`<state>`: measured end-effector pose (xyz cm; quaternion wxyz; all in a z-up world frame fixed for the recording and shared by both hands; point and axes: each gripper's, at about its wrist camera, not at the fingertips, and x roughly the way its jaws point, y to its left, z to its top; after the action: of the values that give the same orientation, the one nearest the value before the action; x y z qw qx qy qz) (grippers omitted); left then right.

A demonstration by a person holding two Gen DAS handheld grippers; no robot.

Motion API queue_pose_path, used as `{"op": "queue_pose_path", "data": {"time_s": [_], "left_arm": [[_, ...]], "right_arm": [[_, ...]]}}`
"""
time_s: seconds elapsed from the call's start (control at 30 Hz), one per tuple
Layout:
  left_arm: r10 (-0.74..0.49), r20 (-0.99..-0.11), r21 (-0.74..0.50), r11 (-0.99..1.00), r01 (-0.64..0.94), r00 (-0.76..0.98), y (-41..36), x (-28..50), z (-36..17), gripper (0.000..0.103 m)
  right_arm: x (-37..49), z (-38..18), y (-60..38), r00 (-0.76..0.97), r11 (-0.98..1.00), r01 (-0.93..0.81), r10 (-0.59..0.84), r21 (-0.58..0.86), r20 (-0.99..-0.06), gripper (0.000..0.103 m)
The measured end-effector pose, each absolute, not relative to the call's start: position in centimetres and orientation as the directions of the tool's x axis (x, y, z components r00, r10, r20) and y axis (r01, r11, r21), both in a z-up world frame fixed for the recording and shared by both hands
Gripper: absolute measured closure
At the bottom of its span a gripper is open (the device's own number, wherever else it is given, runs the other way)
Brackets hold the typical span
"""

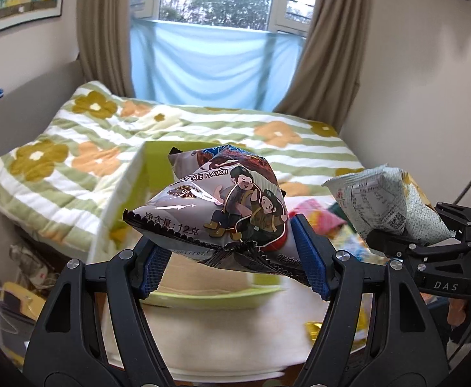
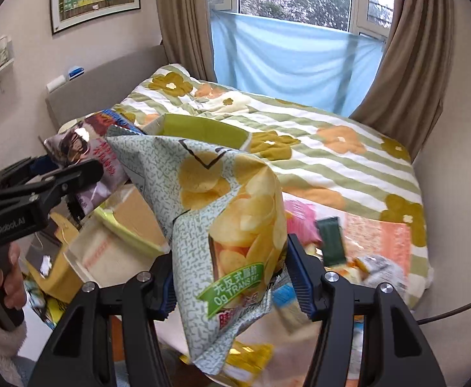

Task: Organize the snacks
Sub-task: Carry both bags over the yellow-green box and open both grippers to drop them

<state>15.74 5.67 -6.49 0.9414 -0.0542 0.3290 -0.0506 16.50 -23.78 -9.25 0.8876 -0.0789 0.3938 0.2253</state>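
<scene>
From the left wrist, the left tongs point(image 1: 235, 262) are clamped on the lower edge of a chocolate-flavour snack packet point(image 1: 222, 203), held up above the green box point(image 1: 139, 174) in front of the floral bed point(image 1: 74, 148). From the right wrist, the right tongs point(image 2: 232, 282) grip a potato chip bag point(image 2: 222, 206) aloft, just beside the other packet.

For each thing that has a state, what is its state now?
chocolate snack bag: sealed, held in the air
left gripper: shut on it
chip bag: sealed, held in the air
right gripper: shut on it
green box: open
curtains: drawn apart
</scene>
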Motion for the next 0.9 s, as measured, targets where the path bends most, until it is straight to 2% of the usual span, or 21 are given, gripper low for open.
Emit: {"op": "queue_pose_path", "data": {"time_s": [0.27, 0.53, 0.57, 0.6, 0.63, 0.67, 0.9], "left_arm": [[-0.146, -0.701, -0.152, 0.987, 0.055, 0.698, 13.6, 20.4, -10.4, 0.035], [-0.193, -0.758, -0.173, 0.981, 0.093, 0.624, 15.1, 23.2, -14.1, 0.033], [-0.201, -0.759, -0.179, 0.979, 0.098, 0.619, 15.0, 23.3, -14.3, 0.031], [-0.203, -0.764, -0.181, 0.978, 0.099, 0.612, 15.0, 23.6, -14.5, 0.024], [-0.195, -0.772, -0.176, 0.98, 0.091, 0.605, 15.0, 23.7, -14.8, 0.007], [-0.18, -0.782, -0.169, 0.983, 0.075, 0.597, 15.0, 23.9, -15.1, 0.0], [-0.138, -0.803, -0.165, 0.986, 0.007, 0.58, 15.8, 22.6, -15.2, 0.001]], "right_arm": [[20.1, -10.4, -15.2, 0.542, 0.895, -0.428, 0.364, 0.123, -0.758, 0.049], [22.1, -12.1, -10.9, 0.501, 0.917, -0.354, 0.35, 0.182, -0.792, 0.049], [22.3, -12.3, -10.6, 0.496, 0.919, -0.352, 0.344, 0.178, -0.797, 0.049], [22.5, -12.4, -10.4, 0.493, 0.92, -0.352, 0.338, 0.172, -0.802, 0.049], [22.7, -12.4, -10.3, 0.491, 0.921, -0.351, 0.334, 0.168, -0.805, 0.049], [22.9, -12.5, -10.2, 0.488, 0.921, -0.352, 0.331, 0.165, -0.808, 0.049], [24.2, -13.8, -9.8, 0.446, 0.91, -0.372, 0.349, 0.184, -0.824, 0.049]]}}
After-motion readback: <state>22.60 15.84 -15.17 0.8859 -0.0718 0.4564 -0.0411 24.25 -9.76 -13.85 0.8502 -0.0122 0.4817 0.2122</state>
